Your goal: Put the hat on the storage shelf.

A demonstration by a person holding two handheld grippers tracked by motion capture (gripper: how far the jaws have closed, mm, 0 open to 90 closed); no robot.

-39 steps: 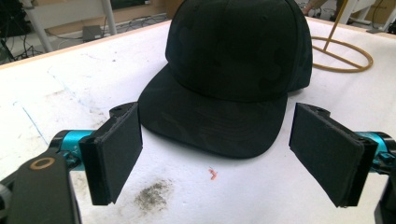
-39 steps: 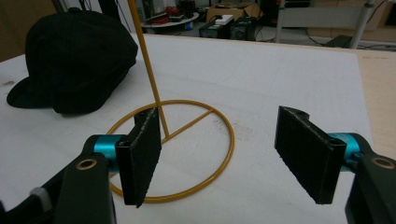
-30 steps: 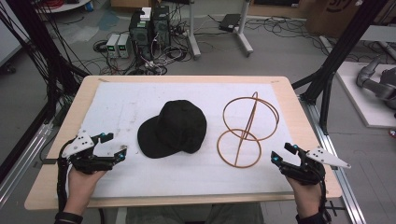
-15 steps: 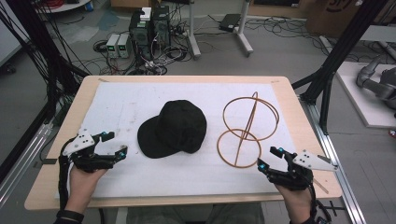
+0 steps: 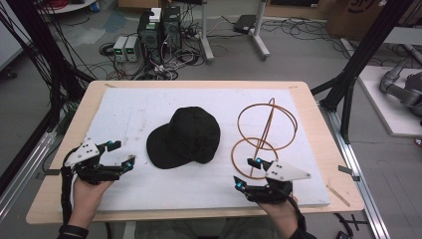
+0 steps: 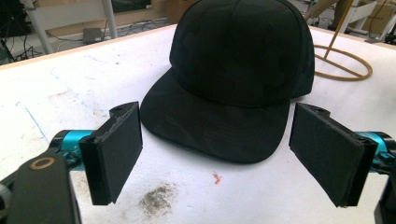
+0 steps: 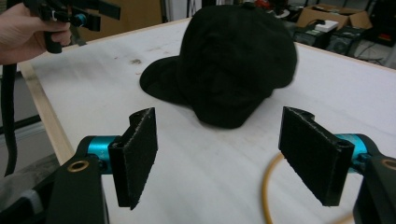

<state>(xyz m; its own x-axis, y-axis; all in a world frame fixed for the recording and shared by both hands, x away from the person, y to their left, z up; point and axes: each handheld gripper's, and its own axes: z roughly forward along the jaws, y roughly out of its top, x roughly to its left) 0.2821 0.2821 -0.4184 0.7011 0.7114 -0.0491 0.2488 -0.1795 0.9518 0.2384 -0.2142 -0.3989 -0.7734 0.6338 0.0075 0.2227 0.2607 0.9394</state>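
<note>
A black cap [image 5: 186,137] lies in the middle of the white mat, brim toward the front left. Right of it stands a copper wire stand [image 5: 266,132] made of rings. My left gripper [image 5: 122,154] is open on the mat, left of the brim, with nothing between its jaws. In the left gripper view the cap [image 6: 238,51] sits just beyond the open gripper [image 6: 219,135]. My right gripper [image 5: 247,173] is open at the front of the wire base ring. In the right gripper view it [image 7: 219,140] faces the cap [image 7: 233,60], with the ring [image 7: 268,186] below.
The white mat [image 5: 149,104] covers a wooden table [image 5: 318,114]. Black frame posts stand at both sides, and computers and cables lie on the floor behind. The person's other hand with the left gripper [image 7: 70,14] shows far off in the right gripper view.
My right gripper has moved left along the front of the mat, from the right corner to the wire stand's base, turning toward the cap. The left gripper has hardly moved.
</note>
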